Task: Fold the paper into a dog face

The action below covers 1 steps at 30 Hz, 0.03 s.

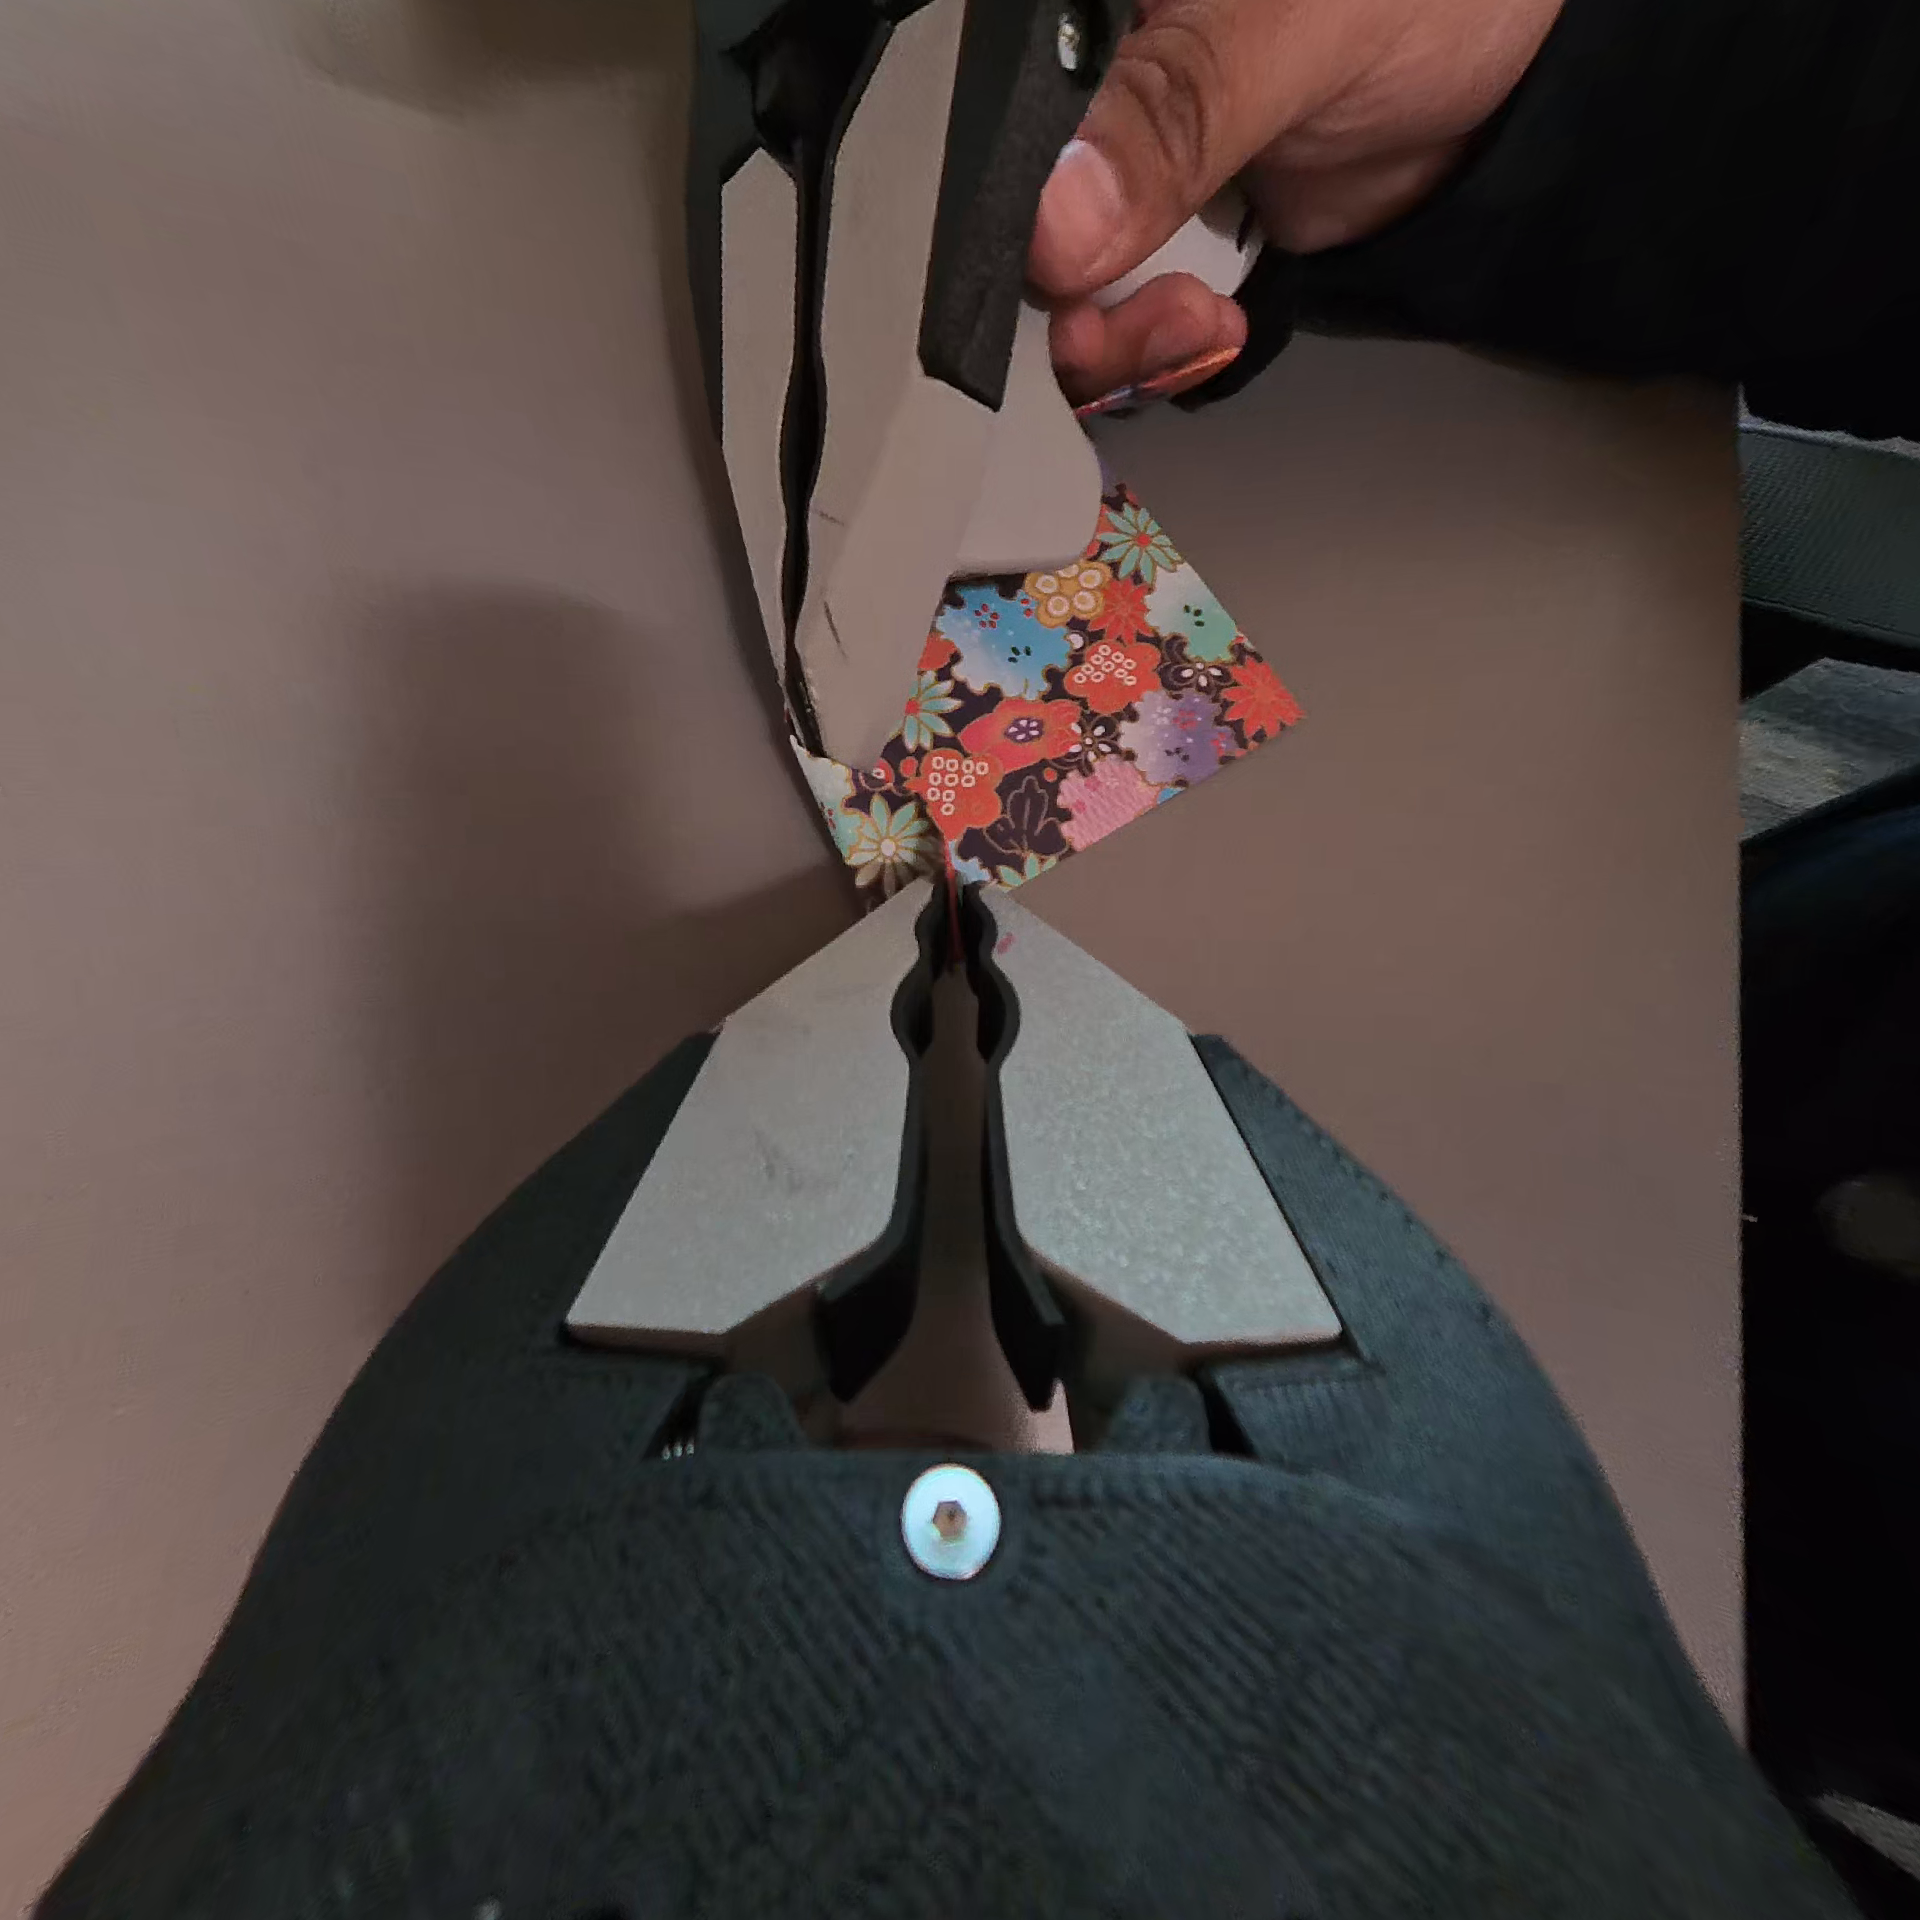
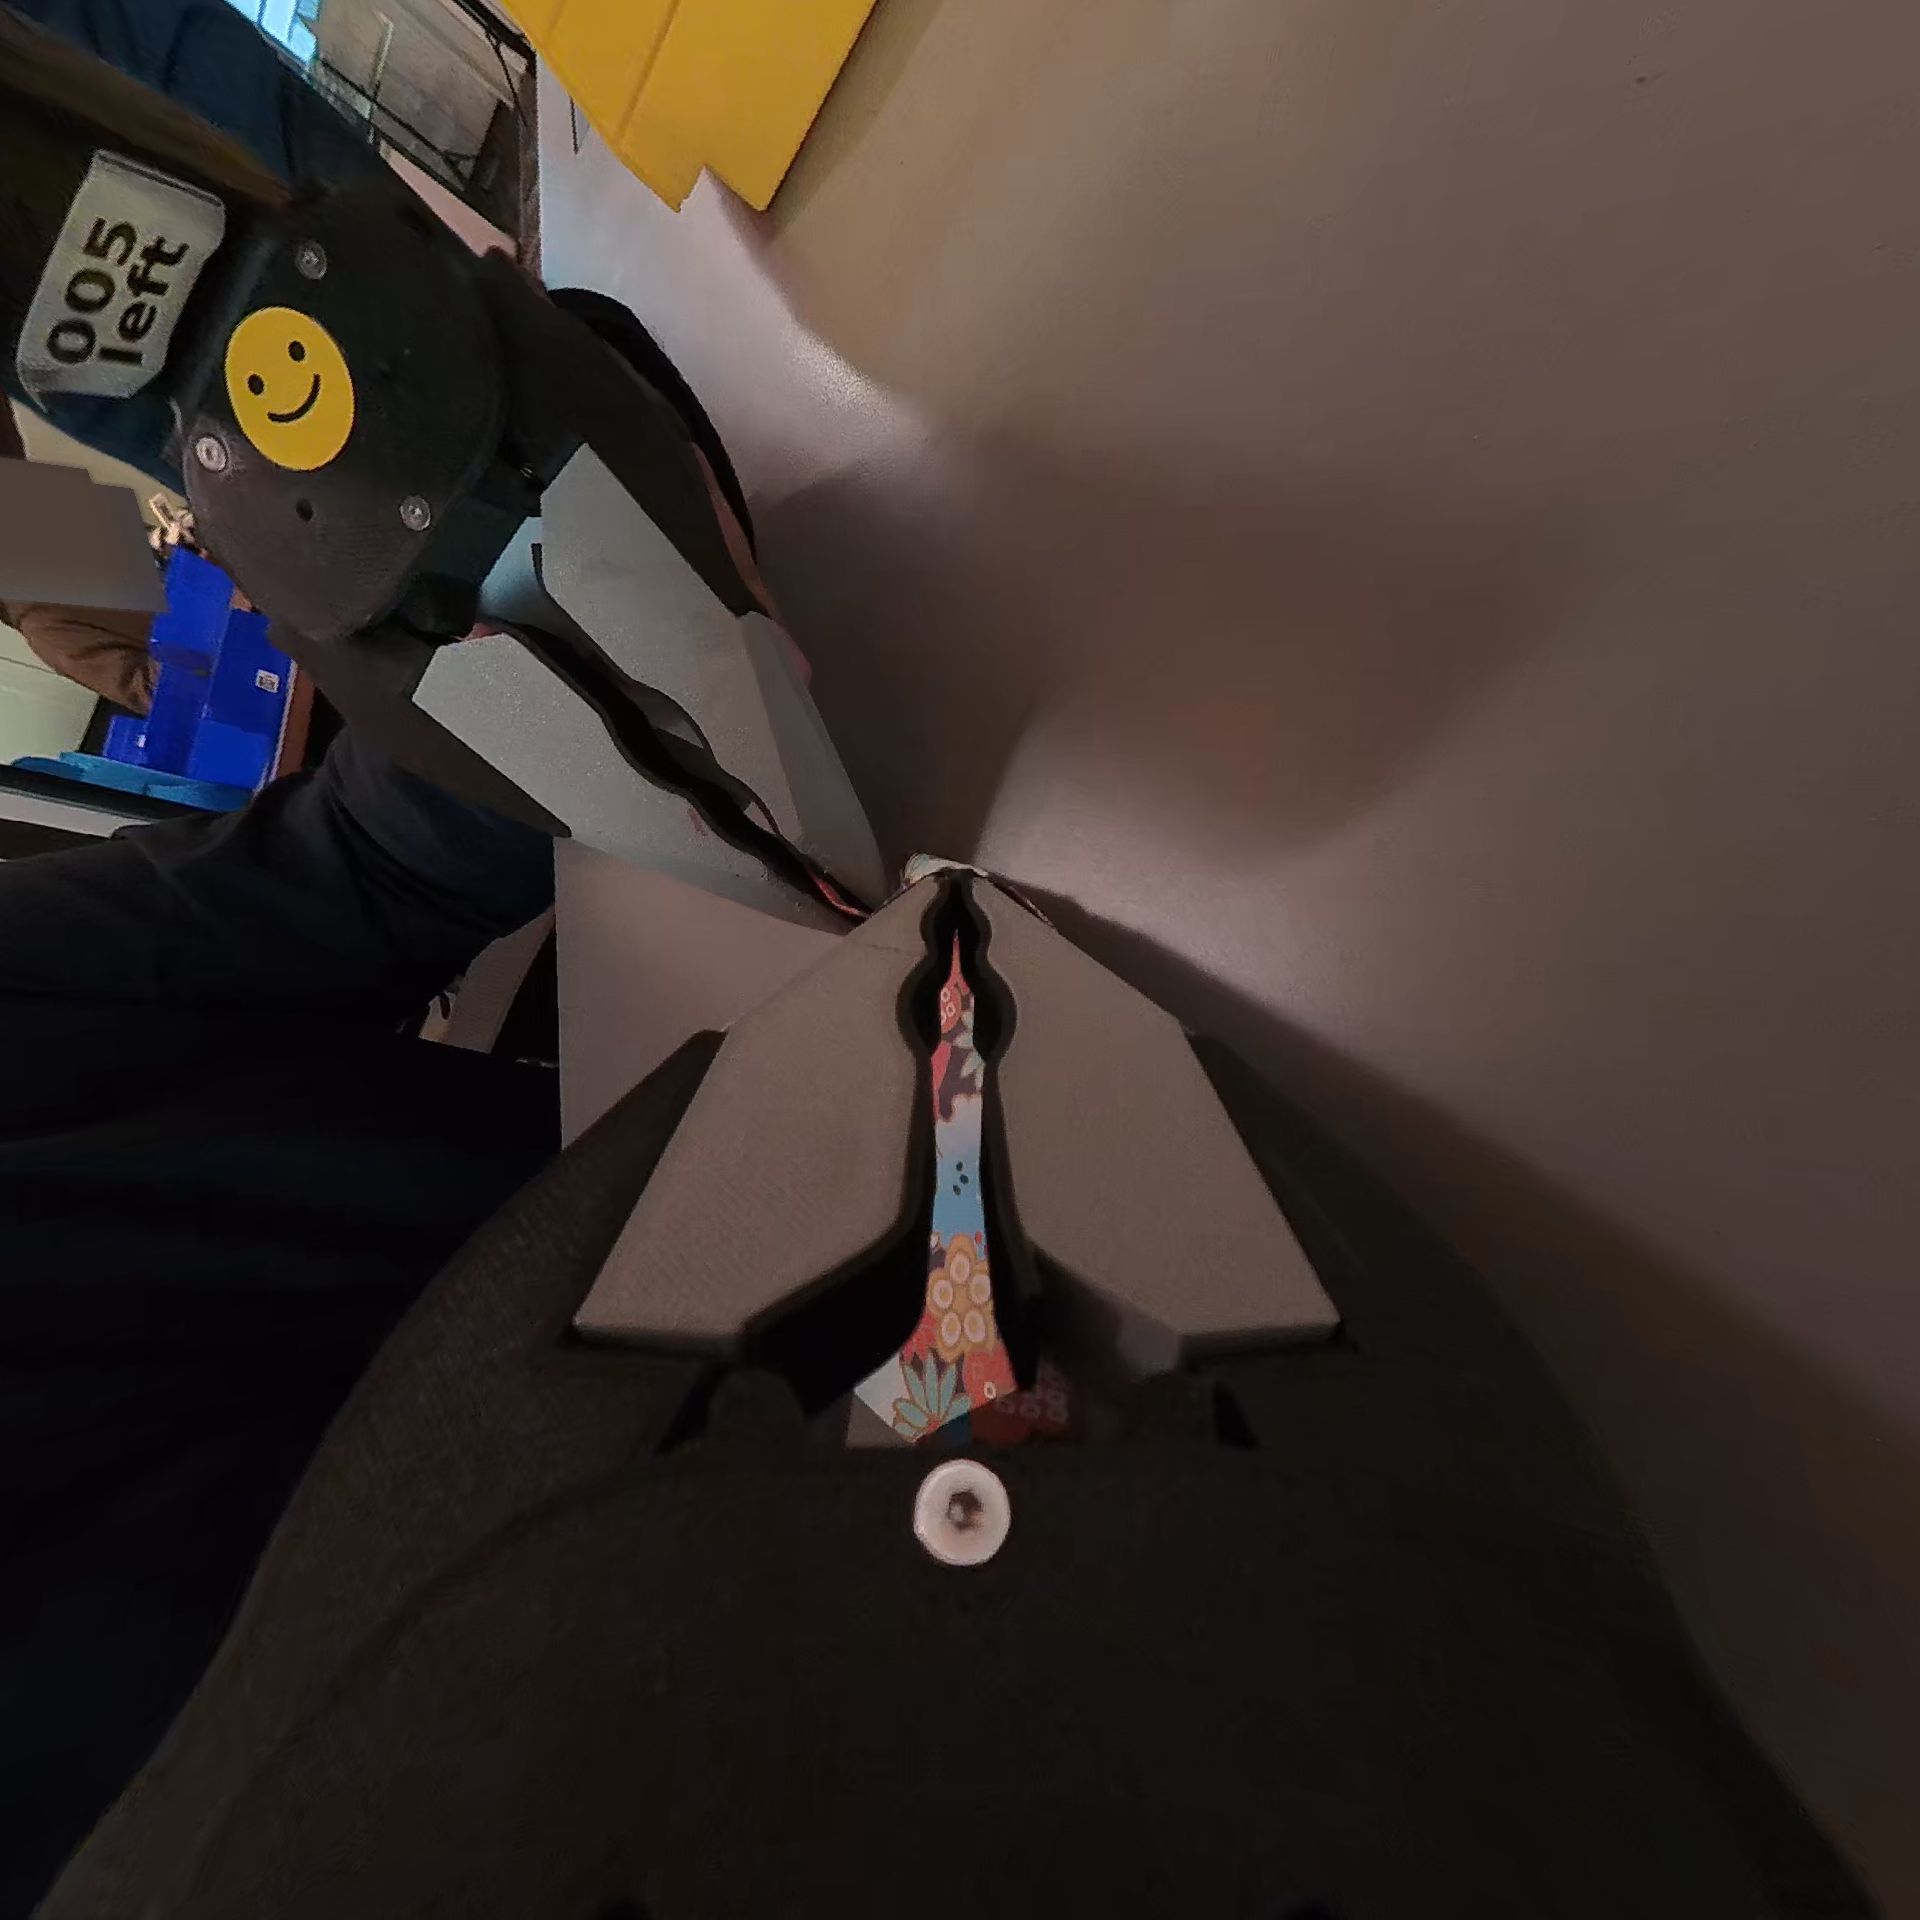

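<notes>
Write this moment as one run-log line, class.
left gripper: shut on paper corner | right gripper: shut on paper | paper: floral, held above table | fold: unfinished

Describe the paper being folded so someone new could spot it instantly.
Over the plain beige tabletop, look between the two grey-fingered grippers. The square floral-patterned paper hangs there, pinched by the left gripper and right gripper. It's the only multicoloured thing.

One floral paper (image 1: 1081,717), two grippers (image 1: 948,904) (image 1: 821,727), one hand (image 1: 1247,135), one table (image 1: 364,520), one yellow sheet (image 2: 686,94).
</notes>
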### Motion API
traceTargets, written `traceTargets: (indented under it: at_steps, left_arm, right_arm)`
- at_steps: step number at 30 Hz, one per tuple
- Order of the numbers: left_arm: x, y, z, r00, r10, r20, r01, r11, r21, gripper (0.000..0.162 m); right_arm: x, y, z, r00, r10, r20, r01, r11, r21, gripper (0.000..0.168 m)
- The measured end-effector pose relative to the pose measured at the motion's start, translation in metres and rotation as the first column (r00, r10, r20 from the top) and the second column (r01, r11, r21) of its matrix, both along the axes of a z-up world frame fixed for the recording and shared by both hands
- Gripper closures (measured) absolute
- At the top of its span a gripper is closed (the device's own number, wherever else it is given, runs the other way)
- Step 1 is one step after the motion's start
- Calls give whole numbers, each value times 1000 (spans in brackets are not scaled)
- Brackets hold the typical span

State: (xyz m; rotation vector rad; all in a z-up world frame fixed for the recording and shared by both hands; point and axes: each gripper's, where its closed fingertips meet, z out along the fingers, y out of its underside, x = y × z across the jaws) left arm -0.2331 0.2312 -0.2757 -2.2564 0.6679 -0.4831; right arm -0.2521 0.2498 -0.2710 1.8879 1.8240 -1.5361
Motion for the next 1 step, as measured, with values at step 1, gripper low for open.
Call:
traceTargets:
  at_steps: [1]
  left_arm:
    - [0, 0, 0, 1000, -4, -17, 5, 1000, 11, 162]
  right_arm:
    - [0, 0, 0, 1000, -2, 1, 2, 1000, -5, 168]
